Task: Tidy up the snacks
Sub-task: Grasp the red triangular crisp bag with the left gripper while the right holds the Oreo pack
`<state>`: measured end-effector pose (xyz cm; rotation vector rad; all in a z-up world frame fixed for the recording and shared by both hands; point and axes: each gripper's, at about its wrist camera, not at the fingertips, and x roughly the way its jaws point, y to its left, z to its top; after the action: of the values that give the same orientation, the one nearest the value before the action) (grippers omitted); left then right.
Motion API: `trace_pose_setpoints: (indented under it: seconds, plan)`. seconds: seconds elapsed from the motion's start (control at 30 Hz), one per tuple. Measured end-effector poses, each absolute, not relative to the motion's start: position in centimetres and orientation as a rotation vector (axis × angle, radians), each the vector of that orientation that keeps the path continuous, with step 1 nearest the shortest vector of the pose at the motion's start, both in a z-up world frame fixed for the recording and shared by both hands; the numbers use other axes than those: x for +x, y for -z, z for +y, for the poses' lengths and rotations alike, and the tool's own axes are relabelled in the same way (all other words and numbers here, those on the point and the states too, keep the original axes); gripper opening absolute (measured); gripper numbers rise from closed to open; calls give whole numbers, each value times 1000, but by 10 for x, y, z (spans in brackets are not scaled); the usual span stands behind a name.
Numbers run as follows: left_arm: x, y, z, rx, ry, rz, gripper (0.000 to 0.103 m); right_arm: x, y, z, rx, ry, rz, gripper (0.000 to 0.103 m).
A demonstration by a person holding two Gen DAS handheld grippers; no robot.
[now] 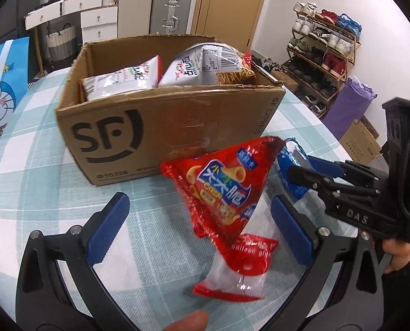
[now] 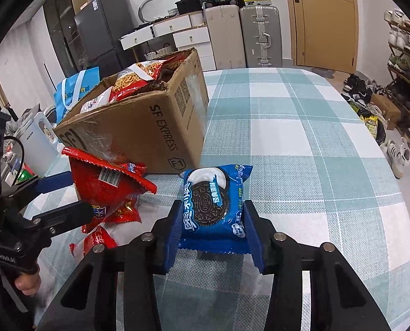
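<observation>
The right gripper (image 2: 213, 237) squeezes a blue Oreo pack (image 2: 214, 207) between its blue pads, low over the checked tablecloth (image 2: 301, 143). To the left, the other gripper (image 2: 64, 195) reaches around a red snack bag (image 2: 105, 182). Behind the bag stands a cardboard SF Express box (image 2: 149, 127), full of snack bags.

The checked teal-and-white tabletop (image 2: 301, 127) carries a cardboard box (image 1: 160, 127), a red snack bag (image 1: 224, 190) and a red-and-clear packet (image 1: 238, 278).
</observation>
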<state>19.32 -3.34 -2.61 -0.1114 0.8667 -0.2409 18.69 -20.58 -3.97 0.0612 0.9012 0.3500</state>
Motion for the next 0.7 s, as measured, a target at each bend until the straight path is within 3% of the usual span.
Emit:
trace_pose_setpoints:
  seconds: [0.27,0.43,0.6,0.7]
  plan:
    - [221,36,-46,-155,249,905,101,185,39,-213,74,-336,900,43]
    - [234,40,-52,-190,302,930,62,184,38,-216,77,-329,897,43]
    - [235,38,-50,-183,301,901,43,183,37,-217,78,-329,893,43]
    - [229,38,-53,-178,313,883,40,182,36,-217,81,-330,892,43]
